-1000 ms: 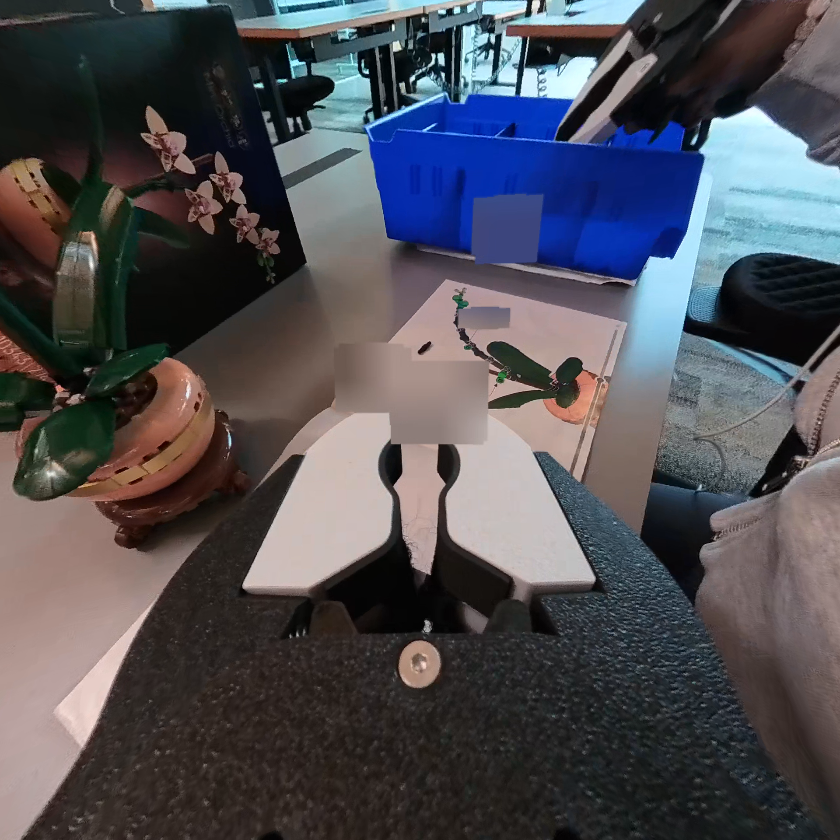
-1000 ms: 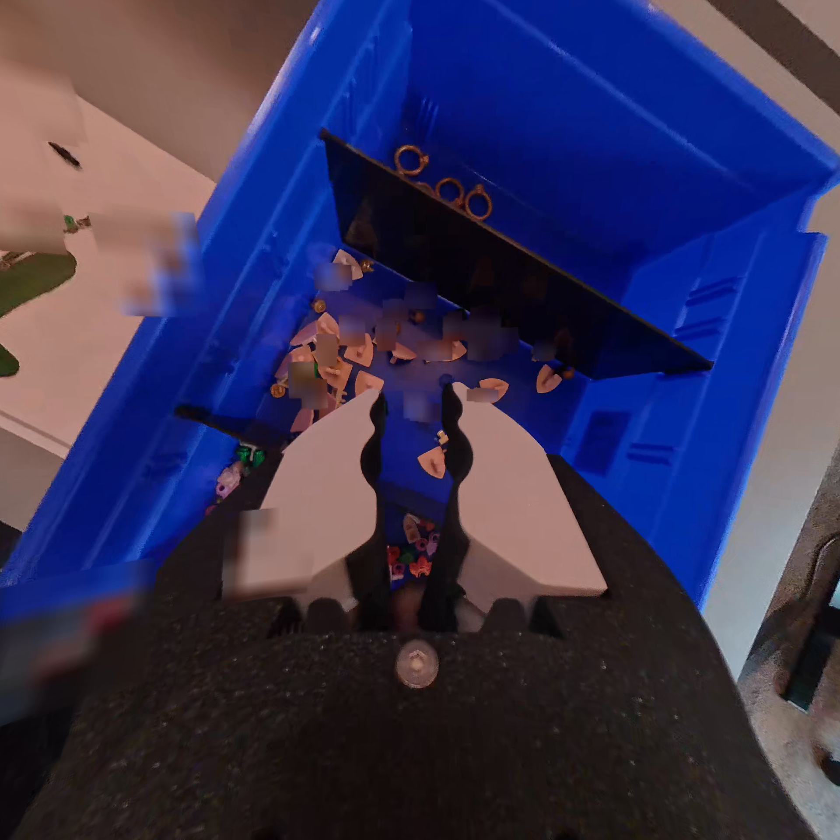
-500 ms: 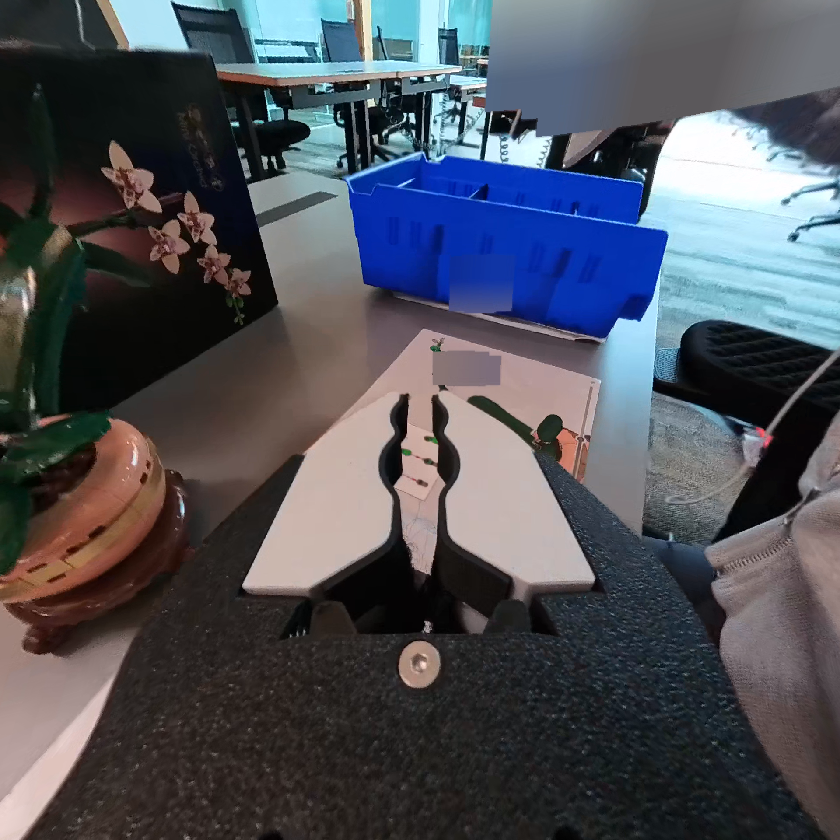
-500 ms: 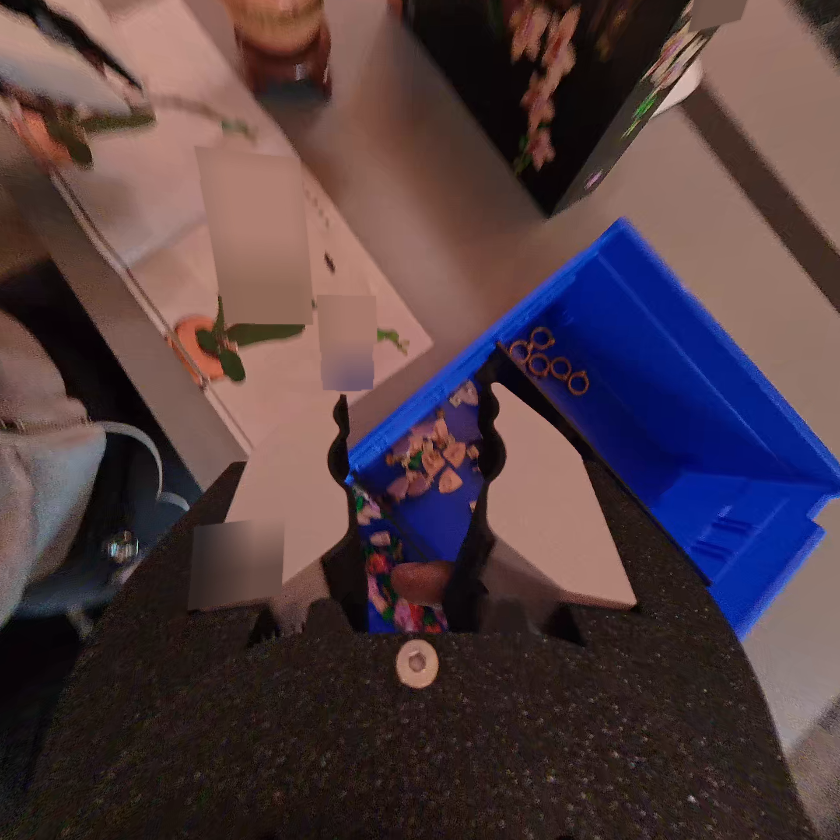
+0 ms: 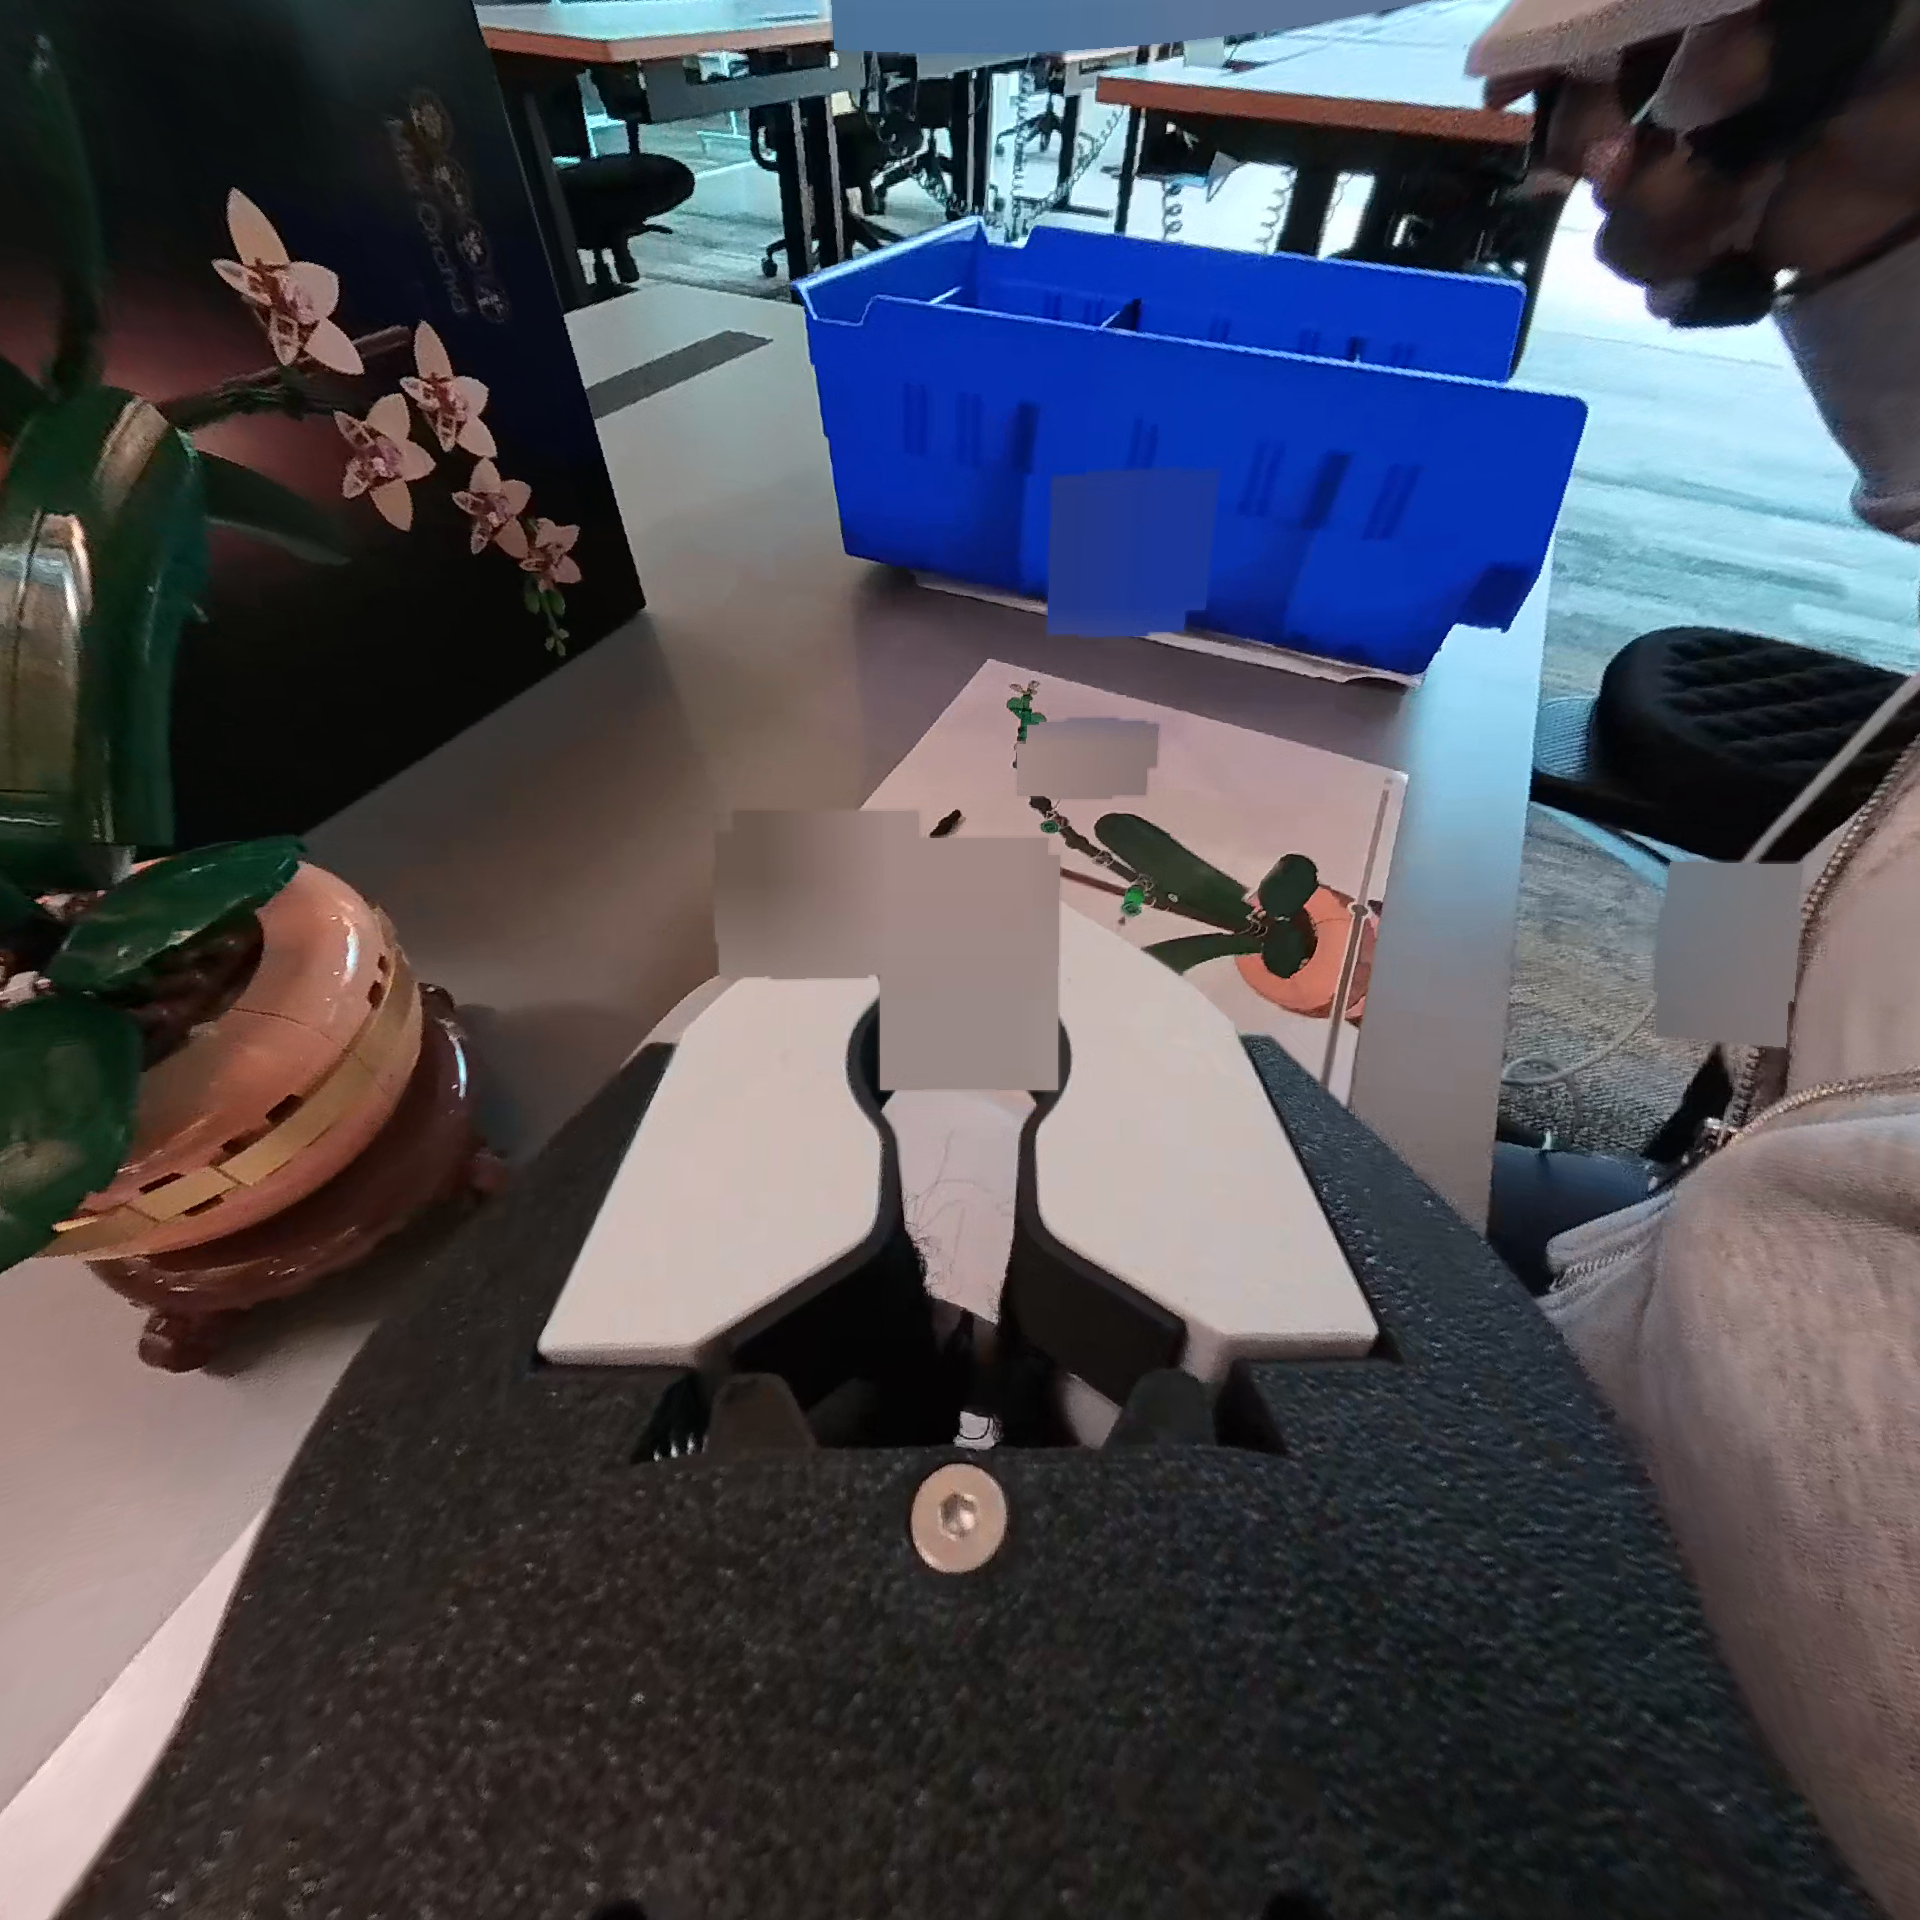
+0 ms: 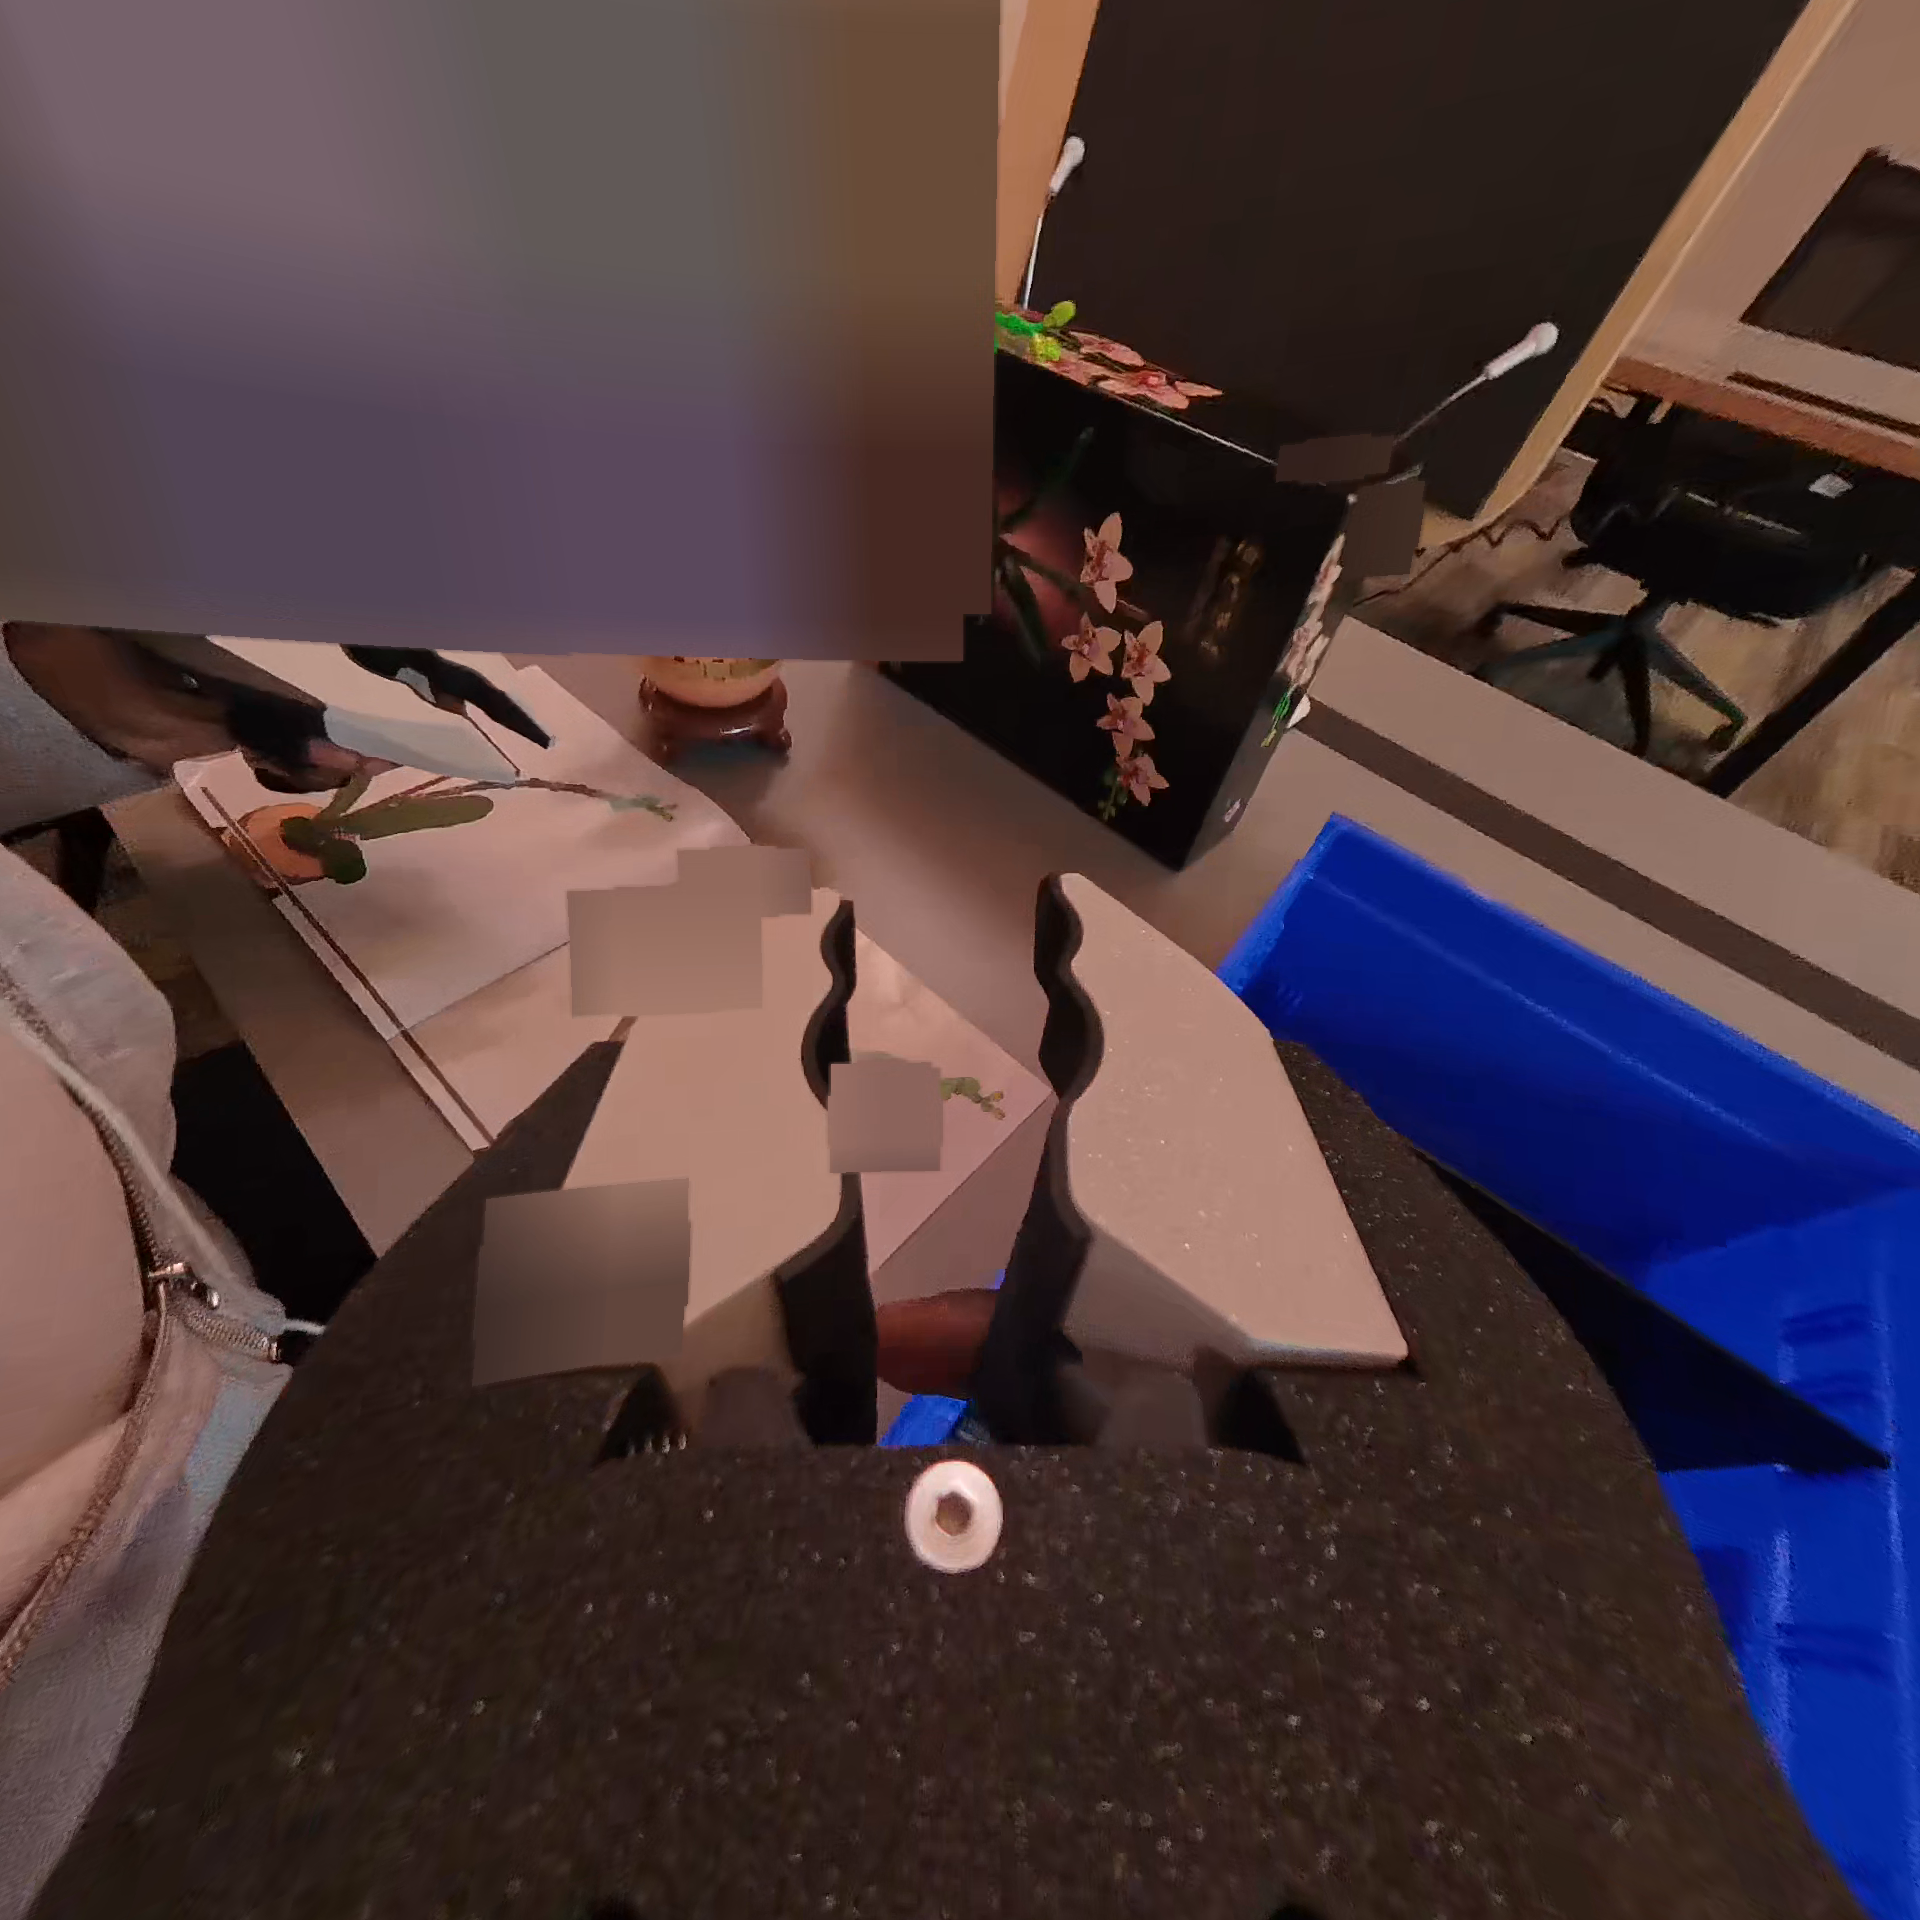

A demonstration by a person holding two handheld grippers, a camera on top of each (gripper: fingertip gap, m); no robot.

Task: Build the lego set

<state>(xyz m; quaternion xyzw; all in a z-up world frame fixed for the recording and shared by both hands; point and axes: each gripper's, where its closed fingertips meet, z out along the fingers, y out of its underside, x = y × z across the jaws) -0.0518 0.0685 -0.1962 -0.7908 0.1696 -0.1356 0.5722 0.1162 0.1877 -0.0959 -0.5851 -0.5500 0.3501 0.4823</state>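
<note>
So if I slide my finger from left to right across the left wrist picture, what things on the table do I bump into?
Toy plant pot → black box with flowers on it → picture booklet with the blue bin behind it → person's grey sleeve.

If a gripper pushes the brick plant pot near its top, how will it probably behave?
The pot probably tips rather than slides: tall green leaves rise above a narrow brown base. Being built from many small pieces, it may come apart under pressure. Its glossy curved shell looks slippery to pinch.
</note>
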